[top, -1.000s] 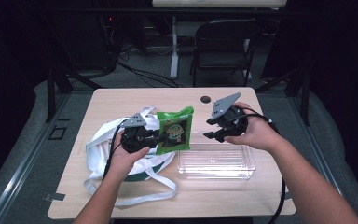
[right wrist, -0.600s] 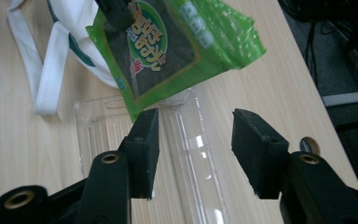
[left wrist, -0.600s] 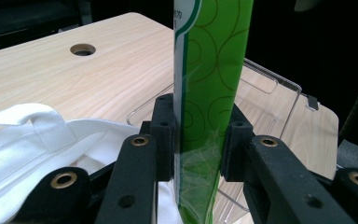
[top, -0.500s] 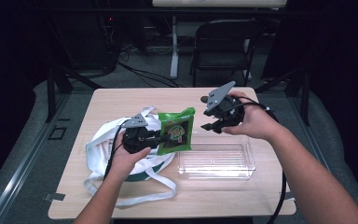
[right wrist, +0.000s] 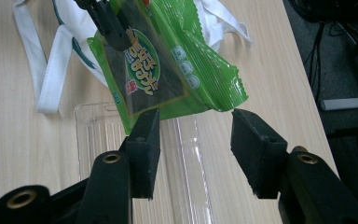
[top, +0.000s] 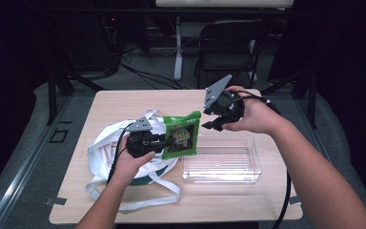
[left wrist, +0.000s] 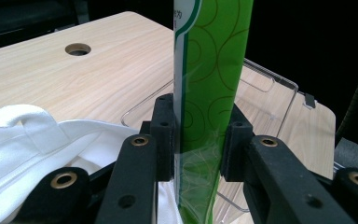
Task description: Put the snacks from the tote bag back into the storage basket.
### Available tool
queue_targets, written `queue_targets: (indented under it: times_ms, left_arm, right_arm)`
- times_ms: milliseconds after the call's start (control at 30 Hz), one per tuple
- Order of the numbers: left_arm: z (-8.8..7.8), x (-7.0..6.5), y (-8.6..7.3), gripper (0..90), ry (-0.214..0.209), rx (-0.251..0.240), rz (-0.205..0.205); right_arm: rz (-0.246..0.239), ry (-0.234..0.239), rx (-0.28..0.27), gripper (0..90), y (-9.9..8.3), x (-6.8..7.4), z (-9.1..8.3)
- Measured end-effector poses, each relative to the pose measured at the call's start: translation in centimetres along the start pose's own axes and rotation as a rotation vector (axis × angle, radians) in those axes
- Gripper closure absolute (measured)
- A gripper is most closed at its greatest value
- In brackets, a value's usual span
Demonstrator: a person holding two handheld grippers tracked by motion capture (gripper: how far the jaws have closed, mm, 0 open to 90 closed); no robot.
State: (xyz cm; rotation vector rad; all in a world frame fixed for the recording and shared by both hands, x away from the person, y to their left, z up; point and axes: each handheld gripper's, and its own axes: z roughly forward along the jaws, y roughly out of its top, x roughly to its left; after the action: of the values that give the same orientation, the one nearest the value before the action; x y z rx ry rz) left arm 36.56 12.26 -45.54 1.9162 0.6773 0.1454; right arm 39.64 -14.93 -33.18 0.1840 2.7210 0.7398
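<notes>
On the wooden counter (top: 124, 102), w/ a round hole (left wrist: 78, 48) near its far edge, lie two large items. Item 1: white cloth bag (top: 106, 143), straps spread toward the near edge, at the left half. Item 2: clear plastic tray (top: 221, 164), rectangular, just right of the bag, long side parallel to the near edge; nothing seen inside it.

Green snack packet (top: 182, 135) is held off the counter, upright, above the gap between bag and tray, approx. over the tray's left end. Dark printed panel w/ a yellow-and-red logo on its face; crimped seam along the top edge.

Left tongs (top: 164, 141): clenched on the packet at its left edge. Left gripper view confirms both pads (left wrist: 164, 126) pressing the packet (left wrist: 209, 70) from either side, film pinched flat between them. The hand rests over the bag.

Right tongs (top: 217, 120): raised above the tray's far left corner, just right of the packet's top corner, jaws apart, having just closed slightly, w/ nothing gripped. Right gripper view looks down on the packet (right wrist: 168, 70); its lower edge sits just beyond the two pads (right wrist: 144, 140), not between them, no contact seen. Tray (right wrist: 186, 186) lies directly beneath.
</notes>
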Motion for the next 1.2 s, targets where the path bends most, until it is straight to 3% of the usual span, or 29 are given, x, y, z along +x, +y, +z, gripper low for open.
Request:
queue_targets:
  times_ms: [467, 933, 1200]
  left_arm:
    - [0.4, -0.6, 0.1, 72.1, -0.029, -0.004, 0.018]
    - [0.7, -1.4, 0.2, 72.2, -0.062, 0.000, 0.056]
    - [0.7, -1.5, 0.3, 72.2, -0.086, -0.016, 0.052]
  right_arm:
    - [-0.052, 0.026, 0.007, 48.7, 1.7, 0.2, 0.0]
    - [-0.102, 0.078, 0.036, 47.3, 3.7, 1.1, 1.7]
    - [-0.117, 0.089, 0.056, 46.9, 4.0, 1.2, 2.3]
